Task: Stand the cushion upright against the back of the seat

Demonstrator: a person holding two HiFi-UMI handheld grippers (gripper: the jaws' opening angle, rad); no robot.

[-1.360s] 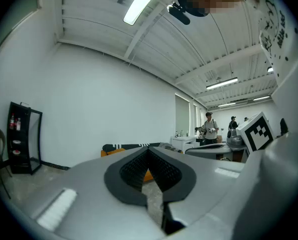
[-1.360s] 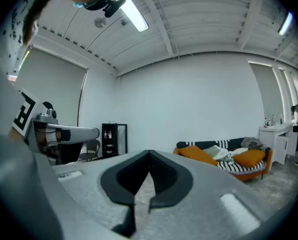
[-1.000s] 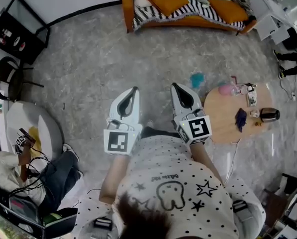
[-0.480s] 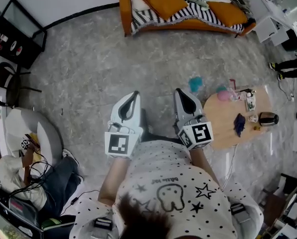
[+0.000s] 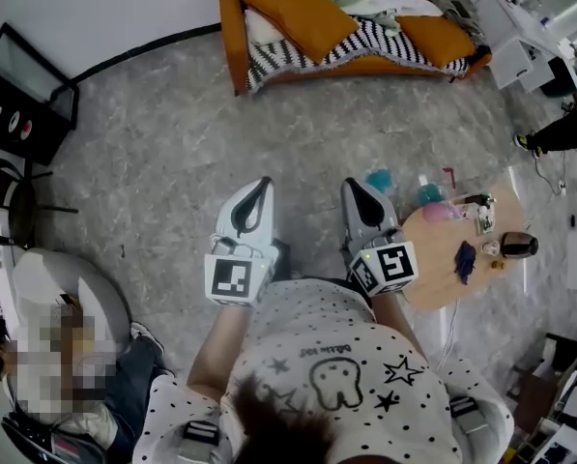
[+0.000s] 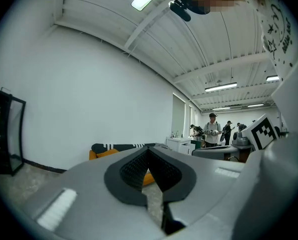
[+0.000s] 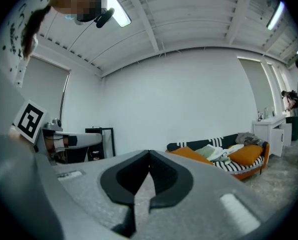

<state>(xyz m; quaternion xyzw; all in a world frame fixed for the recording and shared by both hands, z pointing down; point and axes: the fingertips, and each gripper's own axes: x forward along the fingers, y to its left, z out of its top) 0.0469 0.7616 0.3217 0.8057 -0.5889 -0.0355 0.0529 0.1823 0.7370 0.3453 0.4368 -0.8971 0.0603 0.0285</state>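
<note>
Well ahead of both grippers, across open floor, stands the orange sofa (image 5: 232,29), and on its seat lies the cushion (image 5: 302,10) that I take to be yours; it lies flat or nearly so, not upright against the striped back, with its long axis running on a slant from the sofa's left arm toward the front edge of the seat; a second orange cushion (image 5: 441,35) rests at the far right end, so settle which one you mean. Your left gripper (image 5: 261,182) has its jaws closed on nothing; your right gripper (image 5: 350,186) is likewise closed and empty. Both point level at the sofa, side by side; the cushion sits about midway between their lines, so neither hand looks clearly nearer. You are well apart from it; the approach comes first, then open the jaws.
</note>
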